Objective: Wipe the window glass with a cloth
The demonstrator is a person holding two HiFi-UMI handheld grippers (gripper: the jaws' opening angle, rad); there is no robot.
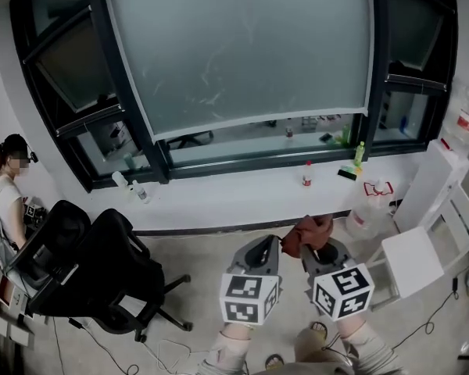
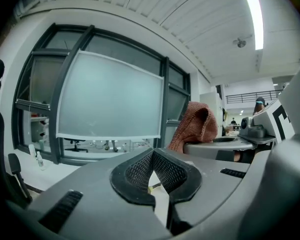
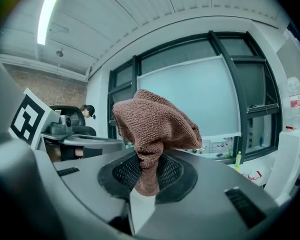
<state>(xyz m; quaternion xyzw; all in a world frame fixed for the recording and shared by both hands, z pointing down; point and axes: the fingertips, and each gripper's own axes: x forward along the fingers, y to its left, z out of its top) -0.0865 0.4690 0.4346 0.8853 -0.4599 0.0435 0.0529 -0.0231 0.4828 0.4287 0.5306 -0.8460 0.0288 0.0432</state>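
While the right claw (image 3: pixel 149 176) points toward the window glass (image 1: pixel 242 53), grasping the bunched brown cloth (image 3: pixel 155 129) well short of the pane, the left claw (image 2: pixel 153 159) is held level just beside it, clenched on nothing.

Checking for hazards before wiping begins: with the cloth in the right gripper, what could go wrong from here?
The right gripper pinches only a narrow fold of the cloth; the bunched rest might pull free when pressed on the window glass. A small bottle stands on the sill below the pane, so a low stroke could knock it over.
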